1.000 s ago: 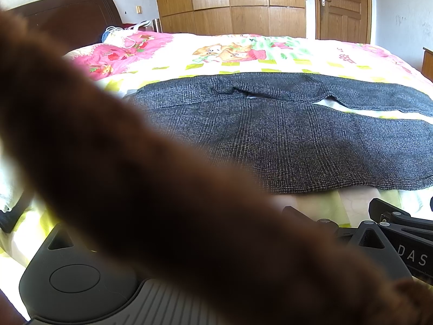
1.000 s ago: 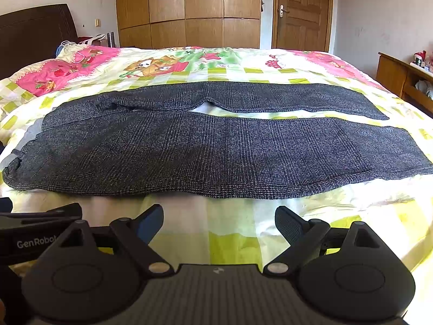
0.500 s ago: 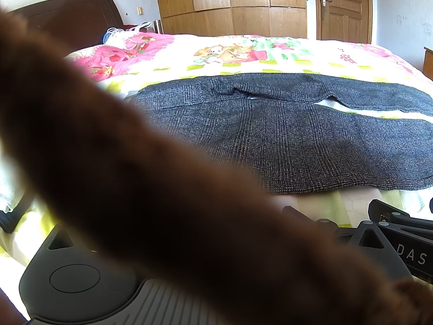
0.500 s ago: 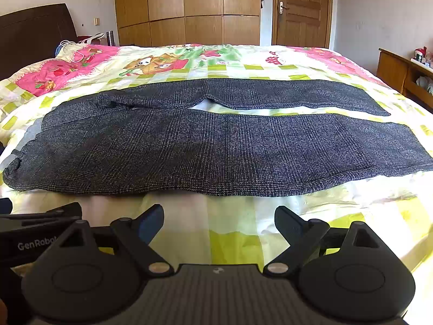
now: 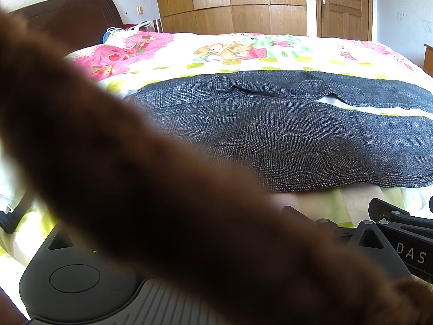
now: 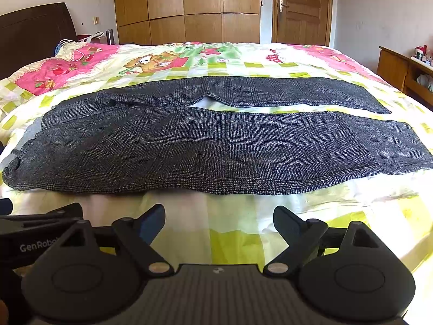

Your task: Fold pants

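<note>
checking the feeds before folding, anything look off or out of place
A blurred brown furry strip covers much of the left wrist view, hiding the left tongs' fingers. The dark grey checked pants lie flat on the patterned bedspread; the right tongs are open.

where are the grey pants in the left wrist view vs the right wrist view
Left wrist: the grey pants fill the centre and right, their left end hidden behind a blurred brown shape close to the lens.
Right wrist: the pants lie flat across the middle, edge to edge, both legs showing.
Shared landmark: the wooden door at the far wall.
</note>
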`<state>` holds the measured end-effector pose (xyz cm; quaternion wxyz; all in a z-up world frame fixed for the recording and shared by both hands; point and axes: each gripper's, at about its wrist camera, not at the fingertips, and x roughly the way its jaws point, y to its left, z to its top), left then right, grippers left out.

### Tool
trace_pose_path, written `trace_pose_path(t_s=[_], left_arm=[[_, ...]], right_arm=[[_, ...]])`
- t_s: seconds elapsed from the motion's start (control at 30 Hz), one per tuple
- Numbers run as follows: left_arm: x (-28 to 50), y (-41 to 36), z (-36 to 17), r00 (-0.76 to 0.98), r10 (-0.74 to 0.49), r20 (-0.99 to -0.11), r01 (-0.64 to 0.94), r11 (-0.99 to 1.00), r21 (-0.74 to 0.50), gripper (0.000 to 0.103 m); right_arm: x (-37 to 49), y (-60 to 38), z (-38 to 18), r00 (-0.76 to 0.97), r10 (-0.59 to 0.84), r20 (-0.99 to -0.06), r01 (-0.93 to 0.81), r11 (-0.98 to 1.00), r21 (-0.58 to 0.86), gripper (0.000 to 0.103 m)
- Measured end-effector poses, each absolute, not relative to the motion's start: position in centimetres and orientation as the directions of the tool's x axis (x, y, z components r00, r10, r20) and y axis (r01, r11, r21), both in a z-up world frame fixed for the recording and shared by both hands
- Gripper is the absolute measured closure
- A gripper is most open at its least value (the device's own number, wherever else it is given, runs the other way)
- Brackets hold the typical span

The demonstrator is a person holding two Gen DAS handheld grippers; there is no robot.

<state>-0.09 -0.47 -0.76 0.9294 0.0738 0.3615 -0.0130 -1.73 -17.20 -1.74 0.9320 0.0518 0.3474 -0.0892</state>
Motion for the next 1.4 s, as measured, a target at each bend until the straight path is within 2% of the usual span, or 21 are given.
trace_pose_path(t_s=[1.03, 1.23, 1.4], left_arm=[[0.3, -0.5, -1.1, 0.722, 0.033, -0.691, 0.079, 0.988, 0.131, 0.002], [0.2, -0.5, -1.1, 0.731, 0.029, -0.682, 0.081, 0.988, 0.129, 0.002], [0.2, 0.0, -0.7, 0.727, 0.011, -0.687, 0.081, 0.991, 0.102, 0.002]], right_arm=[[-1.3, -17.2, -1.9, 0.733, -0.123, -0.669, 0.2, 0.979, 0.039, 0.007], [-1.5, -16.6, -1.5, 0.749, -0.133, -0.649, 0.182, 0.983, 0.009, 0.013], [-1.4, -16.4, -0.8, 0.759, -0.114, -0.641, 0.164, 0.986, 0.018, 0.014]])
